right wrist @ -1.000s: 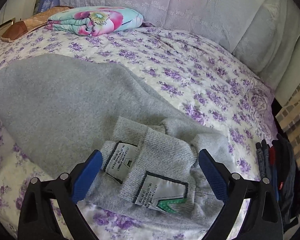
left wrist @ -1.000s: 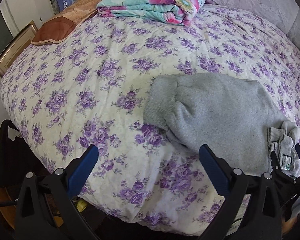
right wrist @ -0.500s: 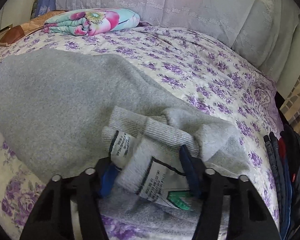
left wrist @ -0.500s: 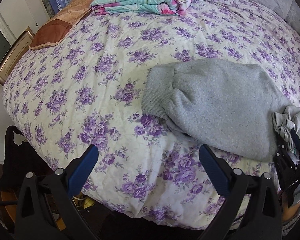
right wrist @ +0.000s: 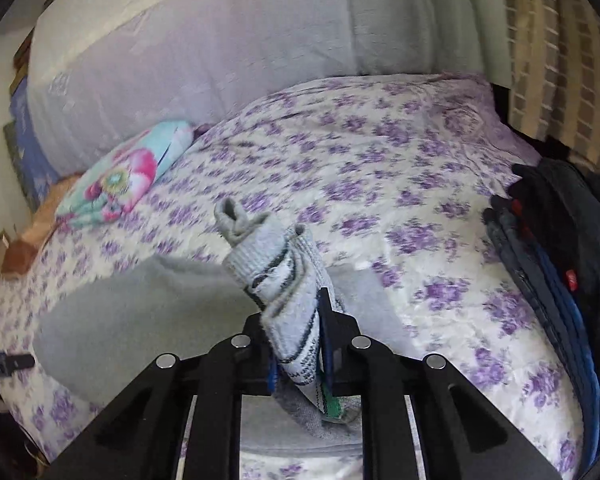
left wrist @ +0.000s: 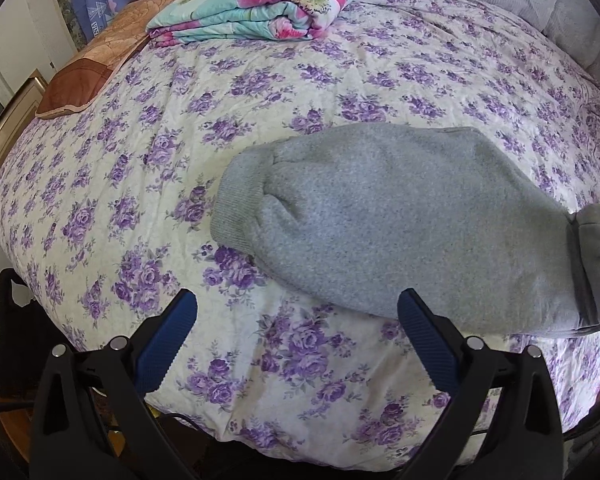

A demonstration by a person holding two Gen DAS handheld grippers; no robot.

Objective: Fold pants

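Grey sweatpants [left wrist: 400, 224] lie folded on the floral bedspread [left wrist: 220, 120], their ribbed cuff to the left. My left gripper [left wrist: 296, 336] is open and empty, held over the bed's near edge just short of the pants. My right gripper [right wrist: 300, 344] is shut on the pants' waistband [right wrist: 284, 276], with white labels showing, and lifts it off the bed. The rest of the pants [right wrist: 140, 312] hangs down to the left. The raised waistband shows at the right edge of the left wrist view [left wrist: 596, 256].
A folded floral blanket [left wrist: 256, 4] and a brown cushion [left wrist: 84, 80] lie at the bed's far left. A grey headboard [right wrist: 220, 40] stands behind. A stack of dark folded clothes [right wrist: 552, 248] sits at the bed's right edge.
My right gripper closed on the waistband and lifted it up off the bed. My left gripper moved a little closer to the pants and stayed open.
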